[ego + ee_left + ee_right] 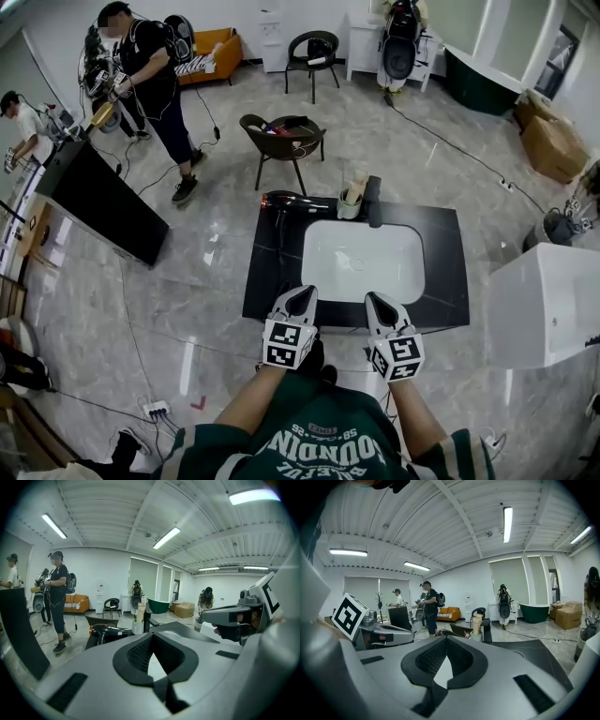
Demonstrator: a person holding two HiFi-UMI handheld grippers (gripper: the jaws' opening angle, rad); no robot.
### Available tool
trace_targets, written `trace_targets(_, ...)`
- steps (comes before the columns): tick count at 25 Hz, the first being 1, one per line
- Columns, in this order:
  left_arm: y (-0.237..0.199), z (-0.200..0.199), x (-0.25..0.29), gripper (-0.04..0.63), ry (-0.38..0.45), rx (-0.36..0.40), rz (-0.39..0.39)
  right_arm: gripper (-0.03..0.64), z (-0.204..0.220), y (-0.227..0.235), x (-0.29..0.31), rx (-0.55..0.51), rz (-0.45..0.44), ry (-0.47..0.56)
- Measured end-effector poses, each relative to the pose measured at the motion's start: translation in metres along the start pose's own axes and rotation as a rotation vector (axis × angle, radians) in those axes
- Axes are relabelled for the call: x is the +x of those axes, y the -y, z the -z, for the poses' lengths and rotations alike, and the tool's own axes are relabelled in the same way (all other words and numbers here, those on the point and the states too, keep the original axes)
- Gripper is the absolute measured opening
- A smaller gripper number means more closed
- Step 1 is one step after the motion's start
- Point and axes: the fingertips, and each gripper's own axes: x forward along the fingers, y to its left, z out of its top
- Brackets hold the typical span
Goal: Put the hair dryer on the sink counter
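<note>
The black hair dryer point(286, 199) lies on the far left corner of the black sink counter point(441, 234), its cord trailing along the counter's left side; the left gripper view shows the hair dryer point(110, 631) ahead. My left gripper point(298, 302) hovers over the counter's near edge, shut and empty, jaws meeting at the tip point(152, 634). Beside it, my right gripper point(380, 305) is also shut with nothing held point(446, 638). Both point toward the white basin point(361, 261).
A cup with tubes point(352, 202) and a black faucet point(373, 200) stand behind the basin. A dark chair point(281, 141) is beyond the counter. People stand at far left point(150, 80). A white tub point(548, 300) is at right, and a dark panel point(98, 202) at left.
</note>
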Motion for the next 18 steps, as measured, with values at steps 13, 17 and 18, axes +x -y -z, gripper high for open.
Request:
trace_targets(13,-0.0031,0.0015,-0.0011,0.011,-0.002,0.006,-0.002,0.041,0.0005,-0.0036,0.0016,-0.012,-0.008,0.001)
trace_targets(17,-0.0042,0.0021,-0.0026,0.011,-0.005,0.007,-0.003,0.041,0.0009,-0.0052,0.0009,-0.014,-0.007,0.001)
trace_targets(18,-0.0043,0.0018,-0.0027,0.011,-0.005,0.008,-0.003,0.041,0.001,-0.0053,0.0008,-0.015,-0.007,0.0)
